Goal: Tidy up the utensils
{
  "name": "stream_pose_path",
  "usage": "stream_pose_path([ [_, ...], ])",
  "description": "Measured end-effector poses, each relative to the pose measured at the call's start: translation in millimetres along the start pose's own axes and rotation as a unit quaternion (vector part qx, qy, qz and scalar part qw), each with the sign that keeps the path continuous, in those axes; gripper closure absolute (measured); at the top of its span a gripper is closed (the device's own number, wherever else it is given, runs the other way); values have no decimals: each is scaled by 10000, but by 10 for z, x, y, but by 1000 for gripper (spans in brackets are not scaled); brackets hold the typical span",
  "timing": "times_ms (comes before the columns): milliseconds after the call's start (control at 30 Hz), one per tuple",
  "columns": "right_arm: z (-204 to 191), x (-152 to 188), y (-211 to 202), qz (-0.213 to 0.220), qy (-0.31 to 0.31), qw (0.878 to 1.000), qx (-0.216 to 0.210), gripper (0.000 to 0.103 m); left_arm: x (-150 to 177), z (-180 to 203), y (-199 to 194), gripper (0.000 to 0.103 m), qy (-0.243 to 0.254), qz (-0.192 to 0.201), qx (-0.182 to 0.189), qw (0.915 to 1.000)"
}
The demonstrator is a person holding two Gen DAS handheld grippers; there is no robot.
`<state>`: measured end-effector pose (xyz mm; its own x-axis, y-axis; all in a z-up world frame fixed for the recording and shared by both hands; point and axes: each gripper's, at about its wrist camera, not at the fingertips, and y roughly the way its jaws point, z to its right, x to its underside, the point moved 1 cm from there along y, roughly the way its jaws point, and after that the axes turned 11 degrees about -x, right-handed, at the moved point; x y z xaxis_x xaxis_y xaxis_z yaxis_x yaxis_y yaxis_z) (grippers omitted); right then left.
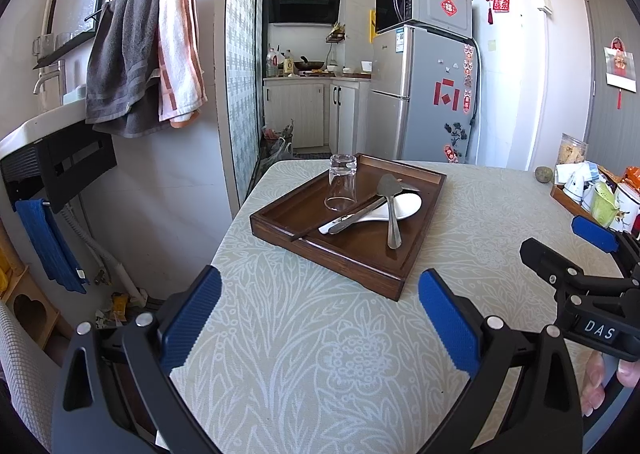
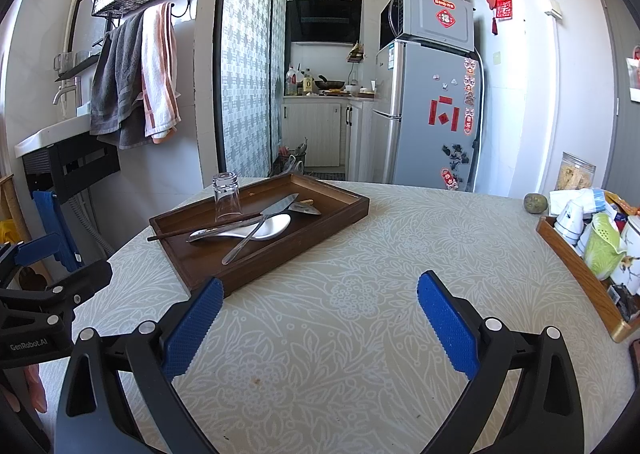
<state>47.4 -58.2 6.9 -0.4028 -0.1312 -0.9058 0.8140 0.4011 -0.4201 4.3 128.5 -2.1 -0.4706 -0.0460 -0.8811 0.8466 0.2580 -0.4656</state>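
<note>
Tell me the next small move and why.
Probably ease the open right claw forward toward the dark wooden tray, aiming at the metal spatula handle: both claws hang empty above the table, and that handle lies atop the pile, nearest the tray's front edge.

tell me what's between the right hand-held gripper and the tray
Nothing: in the right wrist view only bare patterned tablecloth lies between the open right hand-held gripper and the tray.

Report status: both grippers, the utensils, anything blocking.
Left gripper open, empty, short of tray. Right gripper open, empty. Utensils piled crosswise in wooden tray, untouched. Upturned glass stands beside them.
</note>
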Motion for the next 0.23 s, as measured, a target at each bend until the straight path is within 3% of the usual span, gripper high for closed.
stream_pose_path([
  [233, -1, 0, 0, -2, 3, 10000, -2, 4, -14, 7, -3, 3, 9, -28, -14, 10000],
])
